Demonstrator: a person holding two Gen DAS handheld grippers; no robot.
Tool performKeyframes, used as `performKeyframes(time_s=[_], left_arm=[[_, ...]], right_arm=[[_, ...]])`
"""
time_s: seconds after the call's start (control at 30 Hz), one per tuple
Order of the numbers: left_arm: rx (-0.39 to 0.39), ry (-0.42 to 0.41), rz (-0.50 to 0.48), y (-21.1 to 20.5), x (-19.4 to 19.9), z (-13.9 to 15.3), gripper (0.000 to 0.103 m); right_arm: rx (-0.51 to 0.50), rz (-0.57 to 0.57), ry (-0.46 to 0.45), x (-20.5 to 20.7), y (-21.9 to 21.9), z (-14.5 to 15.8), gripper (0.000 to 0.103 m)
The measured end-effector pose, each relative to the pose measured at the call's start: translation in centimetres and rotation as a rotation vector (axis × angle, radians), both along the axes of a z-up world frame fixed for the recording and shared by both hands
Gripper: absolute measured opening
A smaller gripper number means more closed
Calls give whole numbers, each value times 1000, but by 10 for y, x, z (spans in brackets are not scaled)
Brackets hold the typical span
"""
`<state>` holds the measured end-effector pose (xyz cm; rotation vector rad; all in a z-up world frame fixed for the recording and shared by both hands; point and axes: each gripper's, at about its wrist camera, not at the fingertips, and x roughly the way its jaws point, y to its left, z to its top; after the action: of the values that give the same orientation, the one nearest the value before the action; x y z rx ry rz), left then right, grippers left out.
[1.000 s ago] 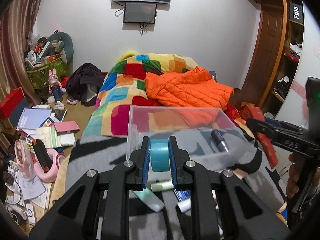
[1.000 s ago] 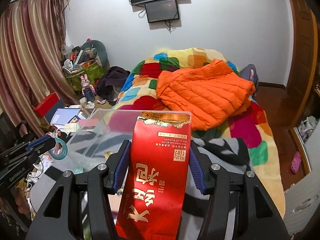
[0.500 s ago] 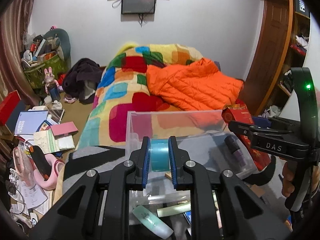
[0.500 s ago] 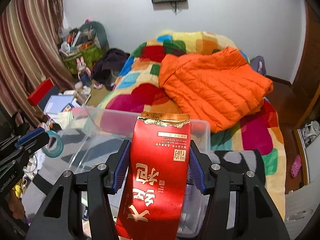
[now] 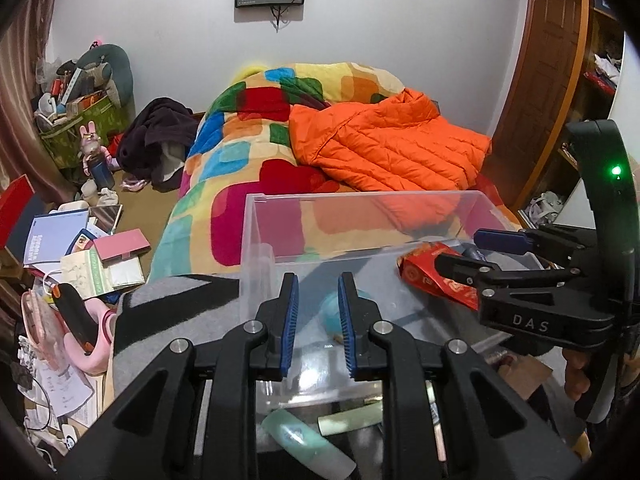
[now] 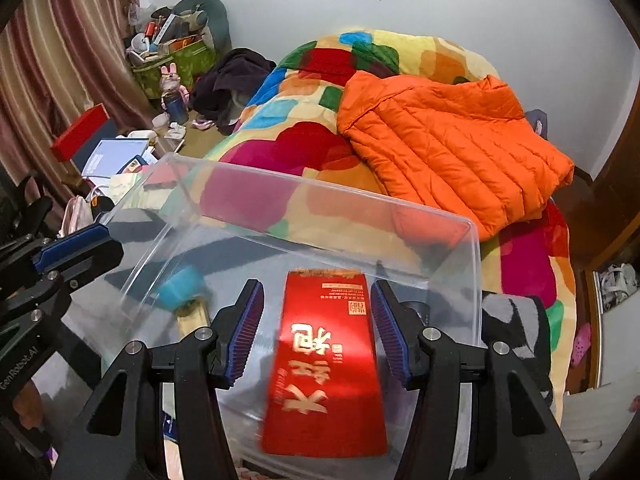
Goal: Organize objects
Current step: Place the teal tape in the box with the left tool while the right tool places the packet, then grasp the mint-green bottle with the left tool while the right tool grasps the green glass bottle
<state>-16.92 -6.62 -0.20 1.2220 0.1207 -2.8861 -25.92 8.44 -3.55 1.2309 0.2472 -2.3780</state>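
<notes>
A clear plastic bin (image 5: 360, 196) (image 6: 320, 196) stands on the bed below both grippers. My left gripper (image 5: 317, 284) (image 6: 80, 248) hovers over its near left part. Its jaws are opening with nothing between them. The teal tape roll (image 5: 332, 312) (image 6: 180, 284) lies blurred on the bin floor beneath it. My right gripper (image 6: 316, 292) (image 5: 468, 252) reaches over the bin's right side. The red packet (image 6: 326, 360) (image 5: 424, 280) sits blurred between its fingers and lower, with a visible gap to the left pad.
A yellowish item (image 6: 194, 316) lies in the bin by the tape. A pale green tube (image 5: 308, 444) and a stick (image 5: 352, 424) lie near the bin's front. An orange jacket (image 5: 388, 148) lies on the colourful quilt. Books and clutter (image 5: 80, 248) lie on the floor at the left.
Both grippers have come down over the bin. The tape roll has left the left jaws and dropped into the bin. The red packet has slid down away from the right pads.
</notes>
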Motion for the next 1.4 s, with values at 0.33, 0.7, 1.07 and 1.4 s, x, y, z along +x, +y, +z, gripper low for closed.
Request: performKeyframes(time_s=[0.33, 0.7, 1.07, 1.4], left_arm=[[-21, 47, 32, -5, 40, 10, 56], [11, -89, 47, -5, 73, -40, 65], [18, -181, 58, -2, 80, -72, 57], [23, -161, 84, -28, 108, -69, 38]], right_arm=[[-87, 9, 73, 44, 20, 36, 55], [-152, 12, 88, 122, 38, 33, 60], [-186, 69, -38, 174, 25, -2, 60], [-135, 86, -77, 187, 10, -30, 60]])
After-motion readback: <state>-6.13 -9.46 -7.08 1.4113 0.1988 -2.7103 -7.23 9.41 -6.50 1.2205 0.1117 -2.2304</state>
